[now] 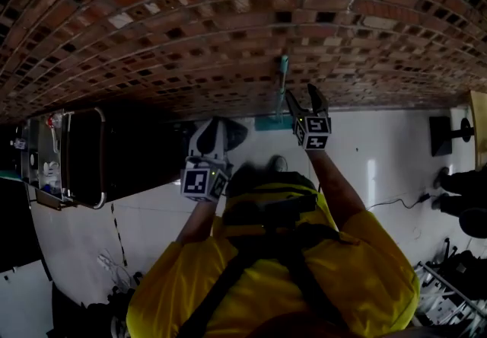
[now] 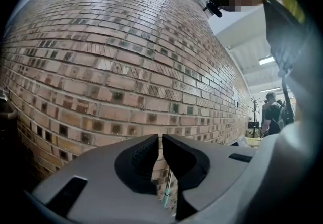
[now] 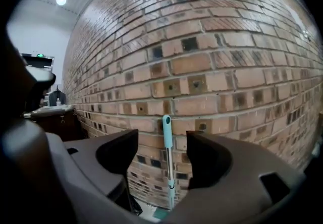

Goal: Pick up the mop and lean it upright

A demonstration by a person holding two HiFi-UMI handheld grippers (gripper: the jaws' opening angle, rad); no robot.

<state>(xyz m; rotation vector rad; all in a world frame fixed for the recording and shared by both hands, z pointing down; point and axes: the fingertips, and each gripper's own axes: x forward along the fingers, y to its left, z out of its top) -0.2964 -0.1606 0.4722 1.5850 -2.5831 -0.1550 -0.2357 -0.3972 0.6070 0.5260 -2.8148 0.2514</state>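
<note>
Place: a big workshop or lab hall.
Wall: bare brick wall (image 3: 202, 66), straight ahead of the jaws of the left gripper (image 2: 160, 140) and the right gripper (image 3: 162, 137).
Floor: pale smooth floor (image 1: 380, 154) below the jaws, with a loose cable (image 1: 396, 203) on it.
Ceiling: high and white, with a round lamp (image 3: 61, 0) up and left of the right jaws.
Furniture: a dark cabinet (image 1: 114, 150) left of the left jaws.

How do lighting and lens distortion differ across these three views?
Head view: dim and underexposed, brick wall bowed, mop faint. Left gripper view: heavy fisheye curve, black corners, bright ceiling lights at right. Right gripper view: evenly lit, mop handle sharp, corners dark.
</note>
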